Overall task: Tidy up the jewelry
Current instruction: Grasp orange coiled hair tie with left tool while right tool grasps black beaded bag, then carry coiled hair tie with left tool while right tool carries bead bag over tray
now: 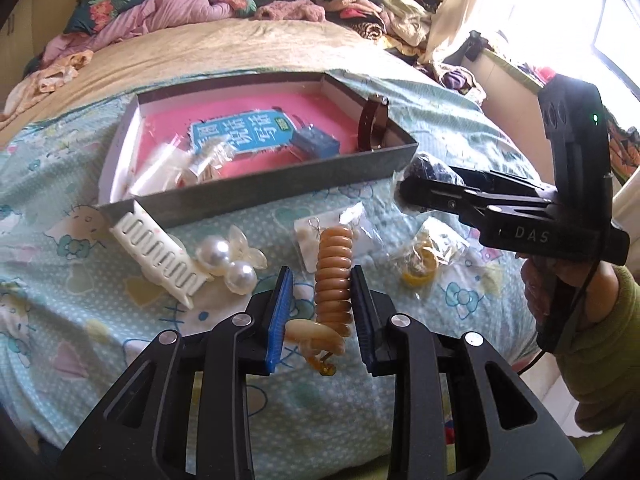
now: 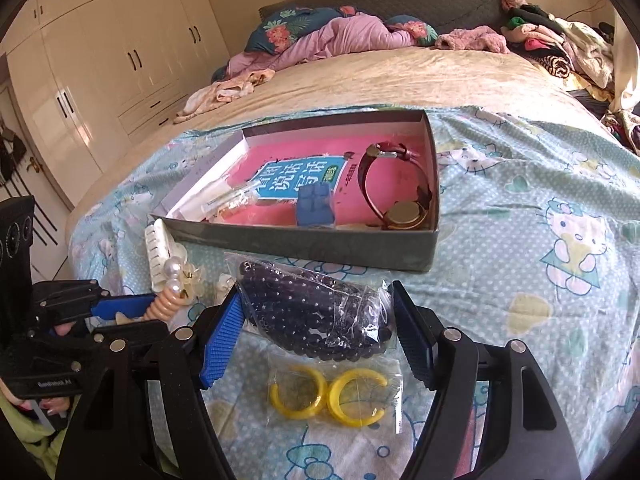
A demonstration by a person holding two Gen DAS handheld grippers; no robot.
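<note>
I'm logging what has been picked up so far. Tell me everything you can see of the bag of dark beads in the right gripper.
The bag of dark beads is a clear, crinkled plastic pouch packed with strands of small, round, glossy, near-black beads. It sits crosswise between the right gripper's ribbed blue pads, which press on its two ends, and appears lifted off the bedsheet. Below it lies a packet of yellow hoops; the grey box is beyond it. Whether the pouch is sealed is unclear.
</note>
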